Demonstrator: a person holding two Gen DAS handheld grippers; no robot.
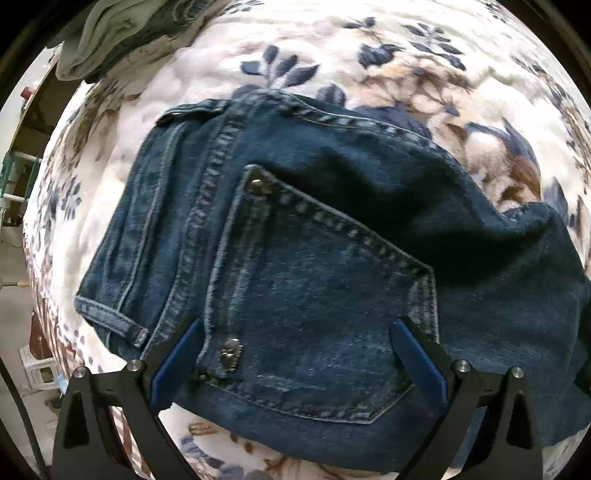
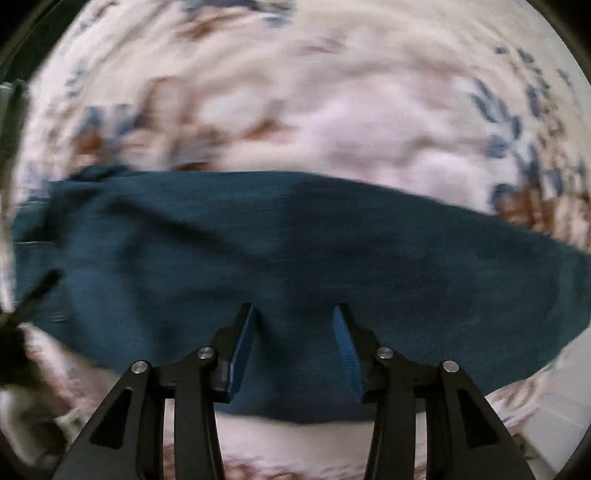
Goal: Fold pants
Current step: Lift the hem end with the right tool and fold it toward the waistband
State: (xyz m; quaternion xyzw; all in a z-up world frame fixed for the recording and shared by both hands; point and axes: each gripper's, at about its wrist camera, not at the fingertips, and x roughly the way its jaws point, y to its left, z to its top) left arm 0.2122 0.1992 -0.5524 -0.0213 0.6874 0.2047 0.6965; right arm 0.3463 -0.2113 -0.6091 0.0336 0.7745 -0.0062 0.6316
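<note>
Dark blue denim jeans (image 1: 314,258) lie on a floral fleece blanket (image 1: 369,66), seat side up; the back pocket (image 1: 317,314) shows pale stitching and metal rivets, with a belt loop beside it. Left gripper (image 1: 295,354) hangs over the pocket, jaws wide apart, nothing clamped. Right gripper (image 2: 293,347) is over a plain, blurred stretch of the jeans (image 2: 295,251), jaws apart, empty. Grey-green cloth (image 1: 110,33) lies beyond the jeans.

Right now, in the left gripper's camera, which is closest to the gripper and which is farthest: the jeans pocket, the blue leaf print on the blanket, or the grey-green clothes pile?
1. Jeans pocket, right between the left gripper fingers.
2. Blue leaf print, on the blanket beyond the jeans.
3. Grey-green clothes pile, far upper left corner.
</note>
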